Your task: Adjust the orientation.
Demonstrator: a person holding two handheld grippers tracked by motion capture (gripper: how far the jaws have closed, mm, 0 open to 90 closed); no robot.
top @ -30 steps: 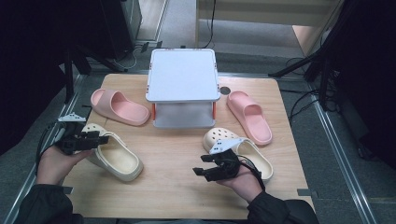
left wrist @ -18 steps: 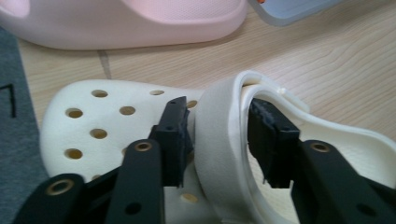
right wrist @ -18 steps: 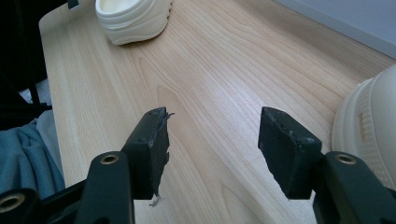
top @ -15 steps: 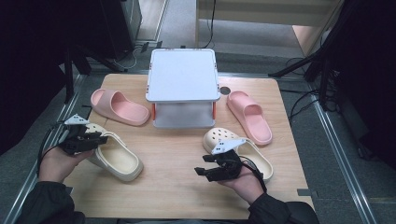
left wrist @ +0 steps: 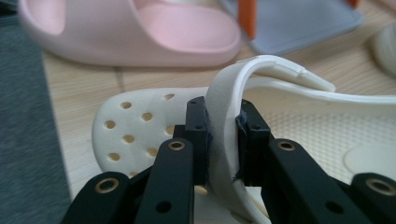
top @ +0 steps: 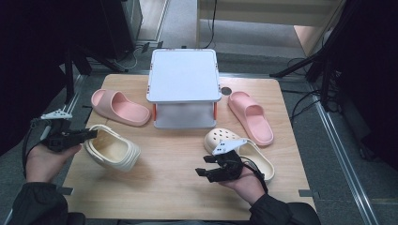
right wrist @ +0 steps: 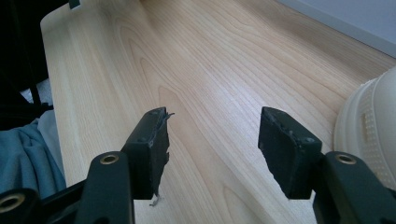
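A: High view. Left gripper [top: 89, 134] has just been closing; its fingers now clamp the heel strap of the cream clog [top: 112, 149], which has tilted up off the desk [top: 173, 187] since a second ago.

B: Left gripper view?

A: Strap [left wrist: 224, 140] pinched between both pads. Lift seems begun; sole contact unclear.

B: Right gripper view?

A: Right gripper [right wrist: 212, 140] fingers spread apart, nothing between them, beside the second cream clog [right wrist: 369, 135].
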